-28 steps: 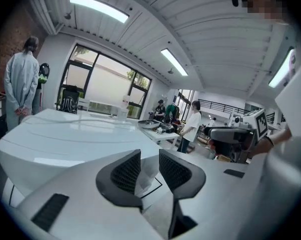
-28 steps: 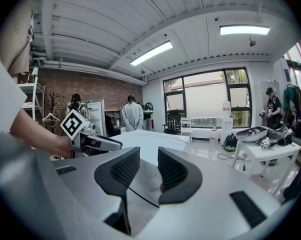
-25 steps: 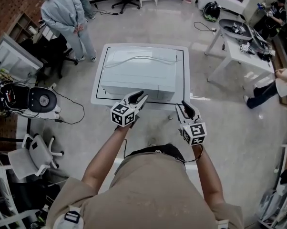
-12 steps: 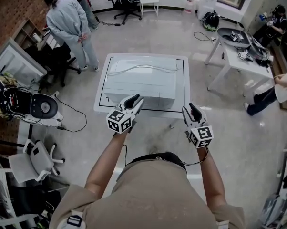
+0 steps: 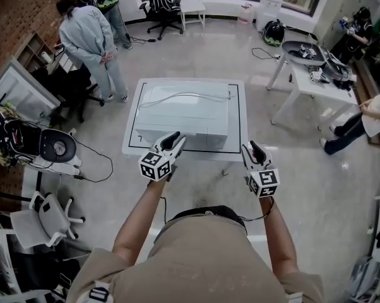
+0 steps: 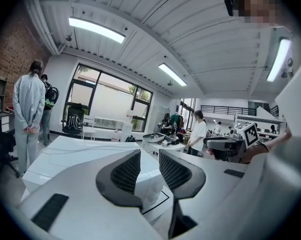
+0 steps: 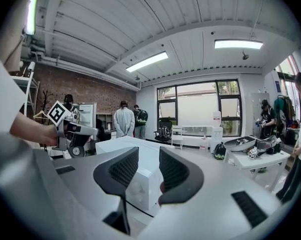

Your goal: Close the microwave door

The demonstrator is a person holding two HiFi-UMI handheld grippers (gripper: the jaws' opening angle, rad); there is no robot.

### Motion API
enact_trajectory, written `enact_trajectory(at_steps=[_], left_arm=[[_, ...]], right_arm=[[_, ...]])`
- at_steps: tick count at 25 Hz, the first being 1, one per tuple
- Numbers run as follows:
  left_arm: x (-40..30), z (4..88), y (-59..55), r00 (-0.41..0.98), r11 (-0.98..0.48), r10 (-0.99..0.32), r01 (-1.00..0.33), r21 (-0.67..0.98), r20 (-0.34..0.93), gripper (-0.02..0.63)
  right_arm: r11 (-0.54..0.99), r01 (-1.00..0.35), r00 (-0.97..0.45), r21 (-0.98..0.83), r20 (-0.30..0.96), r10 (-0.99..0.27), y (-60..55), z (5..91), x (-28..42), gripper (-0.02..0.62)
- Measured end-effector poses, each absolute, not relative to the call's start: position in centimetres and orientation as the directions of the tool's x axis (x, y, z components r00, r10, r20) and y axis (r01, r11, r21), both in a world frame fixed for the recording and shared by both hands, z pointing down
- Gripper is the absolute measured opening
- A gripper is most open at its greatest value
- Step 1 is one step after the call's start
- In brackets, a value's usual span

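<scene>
A white microwave stands on a white table with a black outline; from above its front looks flush, with no door swung out. My left gripper hovers at the table's front edge, left of centre, open with nothing between its fingers. My right gripper hangs off the table's front right corner, also open and empty. In the right gripper view the microwave's corner shows between the jaws of that gripper, apart from them.
A person in grey stands at the back left beside a desk. A white side table with gear and another person are at the right. A round device with cables and a chair sit on the floor at the left.
Both grippers have drawn back a little from the microwave's front toward the person, and the right one has shifted to the right. Jaws look the same.
</scene>
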State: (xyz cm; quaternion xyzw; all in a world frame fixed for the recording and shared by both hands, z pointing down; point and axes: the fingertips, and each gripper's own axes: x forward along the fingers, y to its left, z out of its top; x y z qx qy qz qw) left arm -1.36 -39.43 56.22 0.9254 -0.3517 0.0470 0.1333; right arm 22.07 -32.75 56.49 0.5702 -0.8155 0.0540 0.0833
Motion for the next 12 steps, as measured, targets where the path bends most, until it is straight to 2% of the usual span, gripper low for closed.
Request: enact_trajectory(at_steps=[4,12], left_arm=[[-1.1,56.5,-39.2,0.751,-0.718,-0.633,-0.660,0.221,0.189,0.104],[-1.0,57.5,-38.5,0.758,-0.722,-0.616,-0.652,0.232,0.214,0.104]], right_arm=[[0.349,-0.936,-0.330,0.040,0.242,-0.912,-32.5,57.0,21.8,0.108],[0.336,-0.940,-0.314,0.051,0.247,-0.917,-32.0,57.1,22.0,0.106]])
